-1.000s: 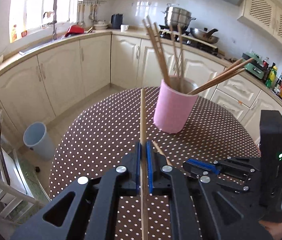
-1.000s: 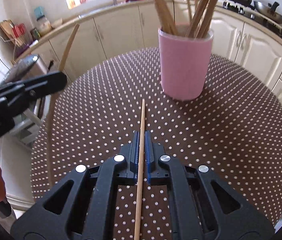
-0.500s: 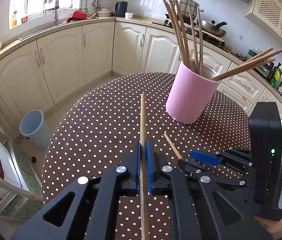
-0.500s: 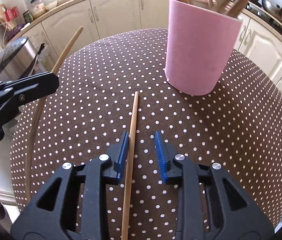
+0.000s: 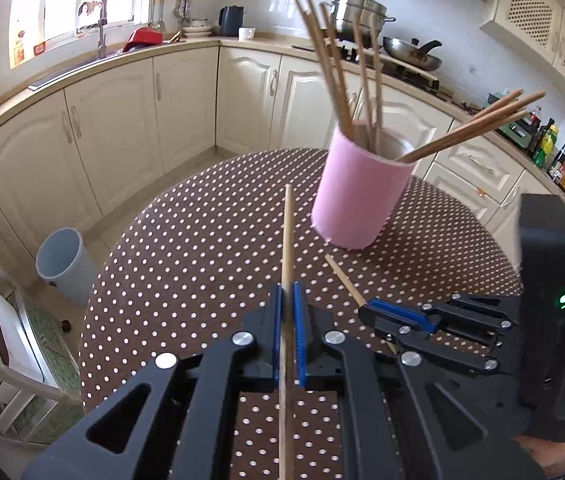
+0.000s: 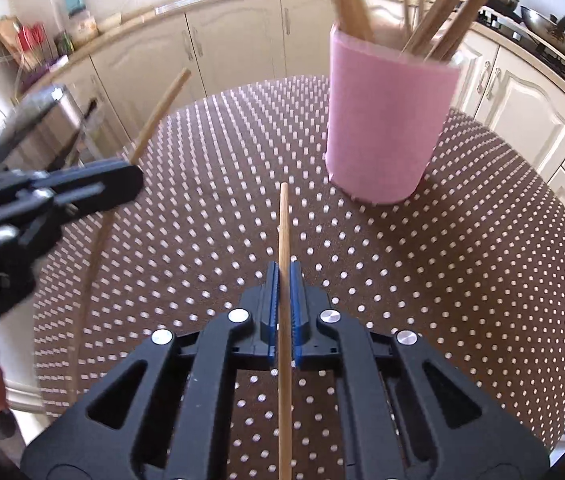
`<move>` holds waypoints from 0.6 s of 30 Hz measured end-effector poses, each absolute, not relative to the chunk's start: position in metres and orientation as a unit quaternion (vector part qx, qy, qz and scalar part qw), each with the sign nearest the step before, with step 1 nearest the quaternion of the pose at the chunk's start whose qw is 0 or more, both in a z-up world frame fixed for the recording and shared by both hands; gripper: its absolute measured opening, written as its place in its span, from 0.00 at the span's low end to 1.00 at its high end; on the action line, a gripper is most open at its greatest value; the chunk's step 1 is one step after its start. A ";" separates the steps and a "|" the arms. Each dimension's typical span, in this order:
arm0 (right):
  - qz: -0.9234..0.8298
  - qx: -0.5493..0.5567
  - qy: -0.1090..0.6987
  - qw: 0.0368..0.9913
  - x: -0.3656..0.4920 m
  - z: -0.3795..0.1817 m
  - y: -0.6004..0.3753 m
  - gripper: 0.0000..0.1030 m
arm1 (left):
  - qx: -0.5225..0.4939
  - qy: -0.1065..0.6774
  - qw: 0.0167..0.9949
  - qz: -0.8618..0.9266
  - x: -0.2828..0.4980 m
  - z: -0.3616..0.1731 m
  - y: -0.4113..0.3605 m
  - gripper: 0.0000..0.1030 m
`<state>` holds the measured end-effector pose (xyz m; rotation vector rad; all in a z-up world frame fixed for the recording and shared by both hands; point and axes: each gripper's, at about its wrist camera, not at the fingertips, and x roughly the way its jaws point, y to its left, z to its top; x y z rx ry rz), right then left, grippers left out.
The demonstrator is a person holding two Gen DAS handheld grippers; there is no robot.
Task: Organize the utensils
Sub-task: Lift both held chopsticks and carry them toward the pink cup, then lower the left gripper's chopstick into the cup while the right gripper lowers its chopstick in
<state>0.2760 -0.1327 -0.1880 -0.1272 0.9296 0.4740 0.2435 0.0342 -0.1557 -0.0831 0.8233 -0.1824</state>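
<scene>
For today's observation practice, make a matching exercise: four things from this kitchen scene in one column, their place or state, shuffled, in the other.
1. pink cup
2. left gripper
3. bin
4. pan

a. on the stove
b. standing on the dotted table, holding chopsticks
c. shut on a chopstick
d. on the floor by the cabinets

Pairs: 1-b, 2-c, 3-d, 4-a

You've got a brown white-dotted tabletop [image 6: 462, 280], pink holder [image 6: 386, 120], tan wooden chopsticks [image 5: 288, 248], black grippers with blue jaws, cream cabinets [image 5: 186, 108], grey-blue bin [image 5: 64, 266].
</scene>
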 end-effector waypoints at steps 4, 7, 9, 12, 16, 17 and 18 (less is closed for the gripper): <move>0.243 -0.023 0.403 0.882 0.263 -0.154 -0.151 0.06 | -0.034 0.379 0.920 -0.097 0.234 -0.135 0.025 0.06; 0.255 0.004 0.369 0.894 0.254 -0.129 -0.164 0.06 | -0.034 0.362 0.926 -0.107 0.225 -0.118 0.018 0.06; 0.262 0.019 0.349 0.899 0.247 -0.115 -0.171 0.06 | -0.036 0.348 0.930 -0.114 0.217 -0.106 0.014 0.06; 0.275 0.045 0.325 0.903 0.239 -0.100 -0.176 0.06 | -0.034 0.332 0.934 -0.124 0.209 -0.090 0.007 0.06; 0.282 0.060 0.303 0.908 0.231 -0.087 -0.184 0.06 | -0.032 0.316 0.939 -0.133 0.199 -0.074 0.001 0.06; 0.281 0.061 0.296 0.911 0.228 -0.082 -0.188 0.06 | -0.031 0.314 0.939 -0.134 0.198 -0.070 -0.001 0.06; 0.282 0.061 0.290 0.913 0.226 -0.079 -0.190 0.06 | -0.030 0.311 0.940 -0.135 0.197 -0.067 -0.002 0.06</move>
